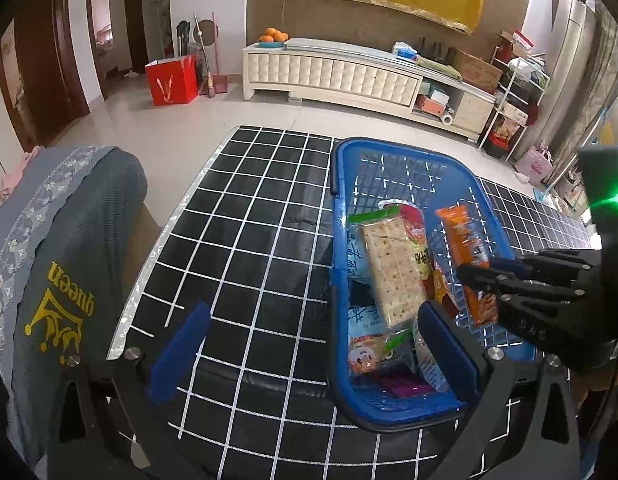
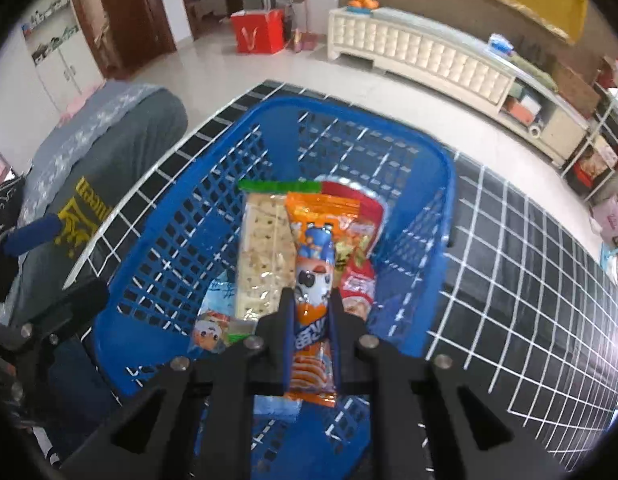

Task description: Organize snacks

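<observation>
A blue plastic basket (image 1: 336,208) (image 2: 449,172) stands on the black grid-patterned tablecloth (image 1: 249,220). In it lie a long cracker pack (image 1: 393,268) (image 2: 261,248), a red packet (image 2: 367,236) and several smaller snack packets. My right gripper (image 2: 311,320) is shut on an orange snack packet (image 2: 313,280) and holds it lengthwise over the inside of the basket. The left wrist view shows the same packet (image 1: 463,240) at the basket's right side. My left gripper (image 1: 315,348) is open wide, straddling the basket's near left wall, with nothing gripped.
A chair back in a grey cover with yellow "queen" print (image 1: 69,260) stands at the table's left edge. Beyond the table are bare floor, a red bag (image 1: 171,80) and a long cream cabinet (image 1: 333,72). Shelves crowd the far right.
</observation>
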The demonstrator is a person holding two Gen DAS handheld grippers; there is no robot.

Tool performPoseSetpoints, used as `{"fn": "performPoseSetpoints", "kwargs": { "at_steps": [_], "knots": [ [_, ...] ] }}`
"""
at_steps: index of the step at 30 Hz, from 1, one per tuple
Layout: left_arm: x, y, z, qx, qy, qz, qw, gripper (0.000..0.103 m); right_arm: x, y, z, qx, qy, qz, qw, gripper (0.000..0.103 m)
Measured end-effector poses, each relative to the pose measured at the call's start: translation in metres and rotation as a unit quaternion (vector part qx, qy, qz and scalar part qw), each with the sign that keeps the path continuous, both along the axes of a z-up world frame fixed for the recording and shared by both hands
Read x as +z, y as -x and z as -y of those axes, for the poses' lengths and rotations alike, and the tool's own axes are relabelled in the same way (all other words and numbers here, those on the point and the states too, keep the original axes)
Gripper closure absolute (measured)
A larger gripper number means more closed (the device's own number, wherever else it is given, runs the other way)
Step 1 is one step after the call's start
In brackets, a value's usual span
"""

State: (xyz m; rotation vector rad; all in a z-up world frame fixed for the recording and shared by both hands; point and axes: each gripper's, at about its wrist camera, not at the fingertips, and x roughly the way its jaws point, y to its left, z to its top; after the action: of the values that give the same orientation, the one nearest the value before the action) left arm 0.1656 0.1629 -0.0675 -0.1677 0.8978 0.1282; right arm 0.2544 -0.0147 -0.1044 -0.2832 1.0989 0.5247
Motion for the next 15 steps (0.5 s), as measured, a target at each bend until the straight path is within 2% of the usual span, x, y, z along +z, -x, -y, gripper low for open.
{"fn": "performPoseSetpoints", "kwargs": {
  "at_steps": [1,2,3,4,5,8,12,15],
  "knots": [
    [-0.001,-0.001,0.000,0.000,-0.001,-0.001,1.0000,0.000,-0.001,-0.002,-0.001,0.001,0.003,-0.001,1.000,0.083],
    [-0.001,-0.002,0.001,-0.001,-0.002,-0.001,1.0000,0.000,-0.002,-0.002,-0.002,0.004,0.017,0.007,1.000,0.074],
    [-0.001,-0.003,0.002,0.000,-0.005,-0.001,1.0000,0.000,-0.002,-0.002,-0.003,0.005,0.028,0.018,0.999,0.049],
    [-0.001,-0.003,0.003,0.000,-0.007,0.000,1.0000,0.000,-0.001,-0.002,-0.004,0.003,0.034,0.030,0.999,0.033],
    [0.000,-0.003,0.005,0.001,-0.015,0.000,0.9999,0.000,0.004,0.001,0.000,0.006,0.019,0.040,0.999,0.016],
    [0.010,0.003,0.015,-0.004,-0.053,0.020,0.9984,0.000,0.017,0.009,0.011,0.000,-0.007,0.057,0.998,0.012],
    [0.025,0.015,0.028,-0.010,-0.064,0.047,0.9968,0.000,0.049,0.032,0.046,-0.017,-0.076,0.094,0.992,0.000],
    [0.036,0.027,0.036,-0.013,-0.051,0.070,0.9961,0.000,0.068,0.056,0.071,-0.033,-0.086,0.141,0.986,0.000]
  ]
}}
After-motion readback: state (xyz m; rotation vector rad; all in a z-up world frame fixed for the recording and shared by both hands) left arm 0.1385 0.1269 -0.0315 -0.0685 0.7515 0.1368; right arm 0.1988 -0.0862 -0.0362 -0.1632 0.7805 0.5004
